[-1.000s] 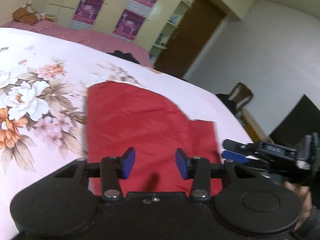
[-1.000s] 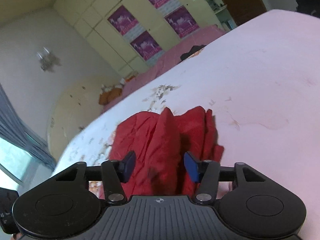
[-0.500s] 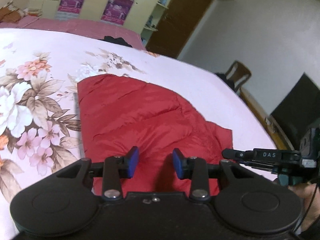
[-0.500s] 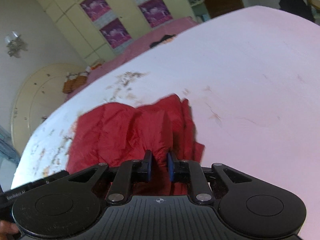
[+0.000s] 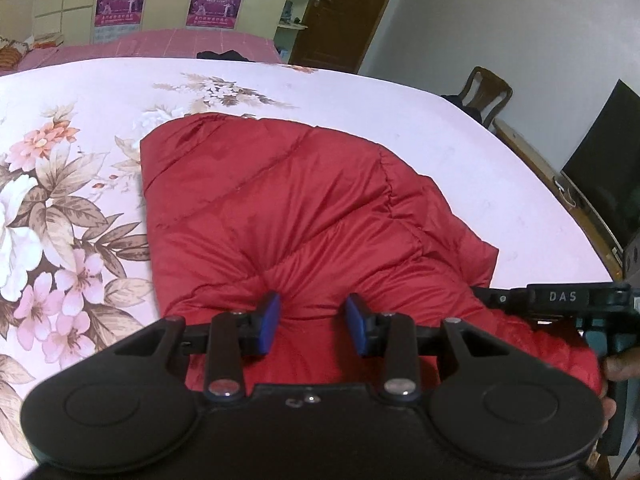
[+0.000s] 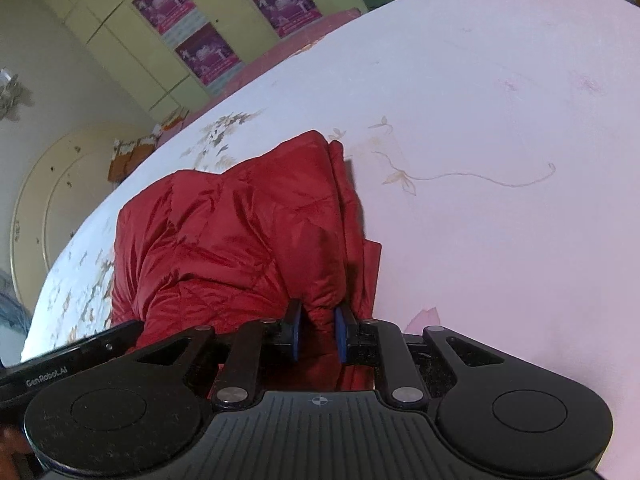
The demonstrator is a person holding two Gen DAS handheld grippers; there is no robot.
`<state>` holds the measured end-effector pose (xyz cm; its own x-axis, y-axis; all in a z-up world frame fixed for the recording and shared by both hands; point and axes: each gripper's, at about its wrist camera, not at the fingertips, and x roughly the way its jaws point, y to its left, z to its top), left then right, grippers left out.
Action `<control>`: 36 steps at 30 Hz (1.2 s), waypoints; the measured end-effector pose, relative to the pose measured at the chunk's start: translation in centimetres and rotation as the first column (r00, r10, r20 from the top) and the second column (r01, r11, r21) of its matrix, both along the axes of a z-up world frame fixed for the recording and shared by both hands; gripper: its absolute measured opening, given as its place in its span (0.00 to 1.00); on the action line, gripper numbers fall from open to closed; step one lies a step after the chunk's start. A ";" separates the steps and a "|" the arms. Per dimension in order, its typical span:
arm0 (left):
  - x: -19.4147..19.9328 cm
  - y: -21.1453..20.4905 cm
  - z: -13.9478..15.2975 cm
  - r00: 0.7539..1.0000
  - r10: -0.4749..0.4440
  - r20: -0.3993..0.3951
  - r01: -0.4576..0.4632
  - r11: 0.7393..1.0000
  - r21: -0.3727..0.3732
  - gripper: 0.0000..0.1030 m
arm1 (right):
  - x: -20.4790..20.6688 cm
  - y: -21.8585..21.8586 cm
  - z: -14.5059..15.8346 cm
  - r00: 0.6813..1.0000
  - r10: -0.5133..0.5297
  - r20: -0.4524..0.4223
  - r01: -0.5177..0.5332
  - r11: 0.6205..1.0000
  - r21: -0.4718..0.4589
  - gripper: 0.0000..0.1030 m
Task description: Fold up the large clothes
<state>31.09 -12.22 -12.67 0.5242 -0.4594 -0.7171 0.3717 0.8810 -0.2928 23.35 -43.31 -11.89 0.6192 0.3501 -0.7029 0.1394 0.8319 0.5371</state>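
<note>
Your right gripper (image 6: pixel 316 330) has just closed and now pinches a ridge of the red jacket (image 6: pixel 224 248) at lower centre. Your left gripper (image 5: pixel 312 322), lower down than a second ago, presses half-spread into the jacket (image 5: pixel 288 208) on the bed (image 5: pixel 440 128), bunching padding between its fingers; you look ready to lift a fold.

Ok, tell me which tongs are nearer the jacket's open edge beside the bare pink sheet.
Right. The right tongs pinch a ridge of the red jacket next to that layered edge; the left tongs straddle a bulge further in, toward the floral side of the bedsheet.
</note>
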 end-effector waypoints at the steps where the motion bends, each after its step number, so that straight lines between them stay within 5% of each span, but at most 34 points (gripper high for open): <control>1: 0.0 0.0 0.0 1.000 0.000 -0.001 0.000 1.000 0.001 0.36 | 0.1 0.0 0.0 1.000 0.004 -0.003 -0.004 1.000 0.001 0.15; 10: 0.2 0.1 1.7 1.000 0.005 -0.025 -0.004 1.000 0.013 0.40 | 0.7 0.4 3.3 0.998 0.059 -0.034 -0.062 0.993 -0.099 0.16; 12: 0.2 0.6 3.3 1.000 0.011 0.025 -0.011 1.000 0.006 0.54 | 0.6 0.4 5.4 0.997 0.071 -0.007 -0.072 0.985 -0.157 0.32; 13: 0.2 0.9 4.1 0.998 0.021 0.063 -0.021 1.000 0.007 0.55 | 0.5 0.5 6.7 0.997 0.072 0.037 -0.064 0.979 -0.194 0.63; 14: 0.5 1.1 4.6 0.996 0.029 0.085 -0.029 1.000 0.002 0.55 | 0.5 0.7 7.9 0.992 0.083 0.095 -0.061 0.973 -0.221 0.71; 16: 1.7 1.6 5.3 0.994 0.047 0.100 -0.045 0.999 -0.020 0.54 | 1.4 1.6 9.9 0.978 0.129 0.165 -0.089 0.969 -0.231 0.68; 17: 2.4 1.7 5.4 0.993 0.057 0.101 -0.055 0.998 -0.019 0.54 | 2.1 2.2 10.5 0.970 0.152 0.187 -0.106 0.966 -0.235 0.53; 19: 4.2 1.6 5.3 0.993 0.069 0.098 -0.066 0.997 -0.029 0.53 | 4.0 3.9 11.0 0.960 0.202 0.193 -0.149 0.955 -0.258 0.43; 25: 8.8 -0.8 3.2 0.998 0.060 0.035 -0.060 0.998 -0.009 0.53 | 9.7 7.8 6.4 0.965 0.253 0.066 -0.216 0.914 -0.344 0.43; 29: 10.1 -1.8 0.8 0.999 0.031 -0.014 -0.031 0.999 0.042 0.53 | 11.1 6.4 2.1 0.979 0.202 -0.023 -0.200 0.936 -0.289 0.43; 36: 10.7 -2.7 -0.7 1.000 0.011 -0.012 -0.010 0.997 0.077 0.55 | 11.4 5.5 -0.2 0.983 0.183 -0.015 -0.182 0.958 -0.220 0.43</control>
